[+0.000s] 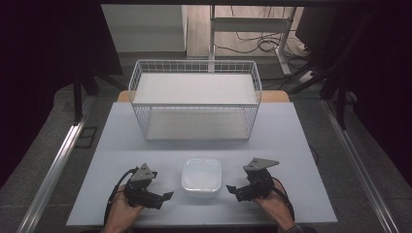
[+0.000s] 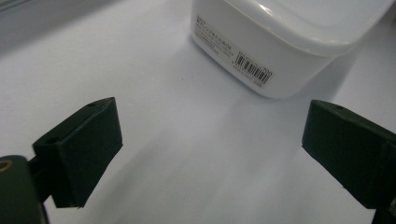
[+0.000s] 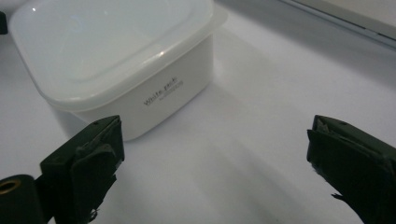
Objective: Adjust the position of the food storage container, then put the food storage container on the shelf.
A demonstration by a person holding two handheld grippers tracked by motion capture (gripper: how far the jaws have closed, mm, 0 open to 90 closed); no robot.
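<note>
- Pale grey tabletop [image 1: 121,145] in a dim room, cables on the floor out back, and a white wire basket rack [image 1: 194,99] with two shelves standing at the far end of the table.
- Left gripper [image 1: 163,198] sits low near the front edge, held in the person's left hand [image 1: 121,211]. Its jaws are spread wide with nothing between them, just bare table showing through in the left gripper view.
- Right gripper [image 1: 233,190] mirrors it on the other side, in the right hand [image 1: 274,204]. Jaws are also wide apart and empty.
- Right between the two sits the lidded white plastic container [image 1: 201,174], flat on the table, lid on. The left gripper view shows its barcode label [image 2: 252,70]; the right gripper view shows some small lettering on its side wall [image 3: 163,93].
- Both grippers point inward at the container but neither touches it; each is just beside it.
- My read: this is the approach stage, nothing grabbed yet.
- Next move probably calls for closing in from both sides and getting a level pinch on the walls or under the lid rim, since that smooth plastic looks slippery. The rack seems a likely destination, but that's a guess.
</note>
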